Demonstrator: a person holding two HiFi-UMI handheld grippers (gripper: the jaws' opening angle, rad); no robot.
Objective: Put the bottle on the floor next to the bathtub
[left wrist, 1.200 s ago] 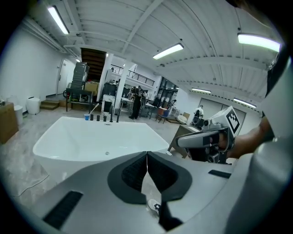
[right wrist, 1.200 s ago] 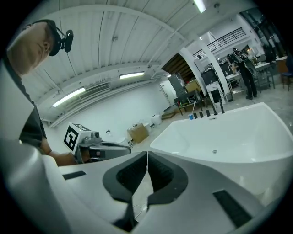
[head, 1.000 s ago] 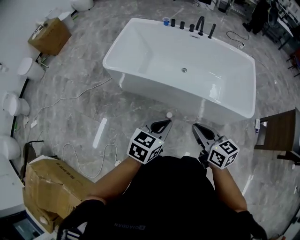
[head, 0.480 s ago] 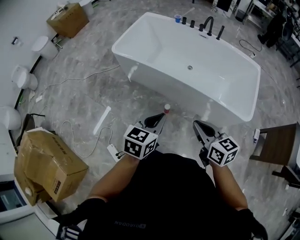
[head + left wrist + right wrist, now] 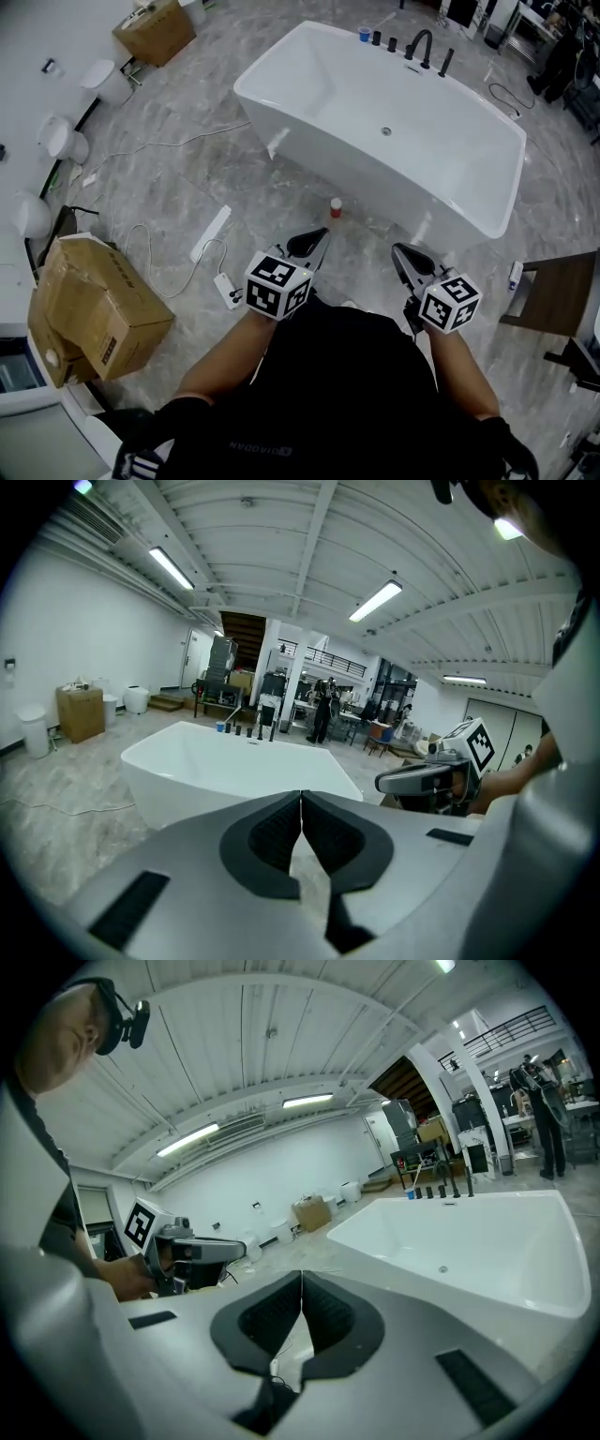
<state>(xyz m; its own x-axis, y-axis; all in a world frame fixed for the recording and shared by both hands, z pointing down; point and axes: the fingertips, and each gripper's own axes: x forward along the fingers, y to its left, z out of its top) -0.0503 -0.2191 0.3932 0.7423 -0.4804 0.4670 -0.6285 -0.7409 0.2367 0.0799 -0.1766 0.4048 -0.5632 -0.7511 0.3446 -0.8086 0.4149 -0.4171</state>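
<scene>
A small red bottle with a white cap (image 5: pixel 336 207) stands upright on the marble floor, close to the near wall of the white bathtub (image 5: pixel 281 112). My left gripper (image 5: pixel 322 234) is held in front of the person's chest, shut and empty, its tips a short way nearer than the bottle. To the right, my right gripper (image 5: pixel 398 251) is also shut with nothing in it. In both gripper views the jaws meet tip to tip, and the bathtub (image 5: pixel 216 761) (image 5: pixel 487 1241) fills the background. The bottle shows in neither gripper view.
A torn cardboard box (image 5: pixel 89 305) sits at the left, with a white cable and power strip (image 5: pixel 228 289) on the floor beside it. A dark wooden stool (image 5: pixel 553 291) stands at the right. Black taps (image 5: pixel 420 47) line the tub's far rim. White toilets (image 5: pixel 56 141) line the left wall.
The person has backed away from the tub; the bottle, which stood right at the left gripper's tips, now stands apart on the floor. Both grippers stay shut.
</scene>
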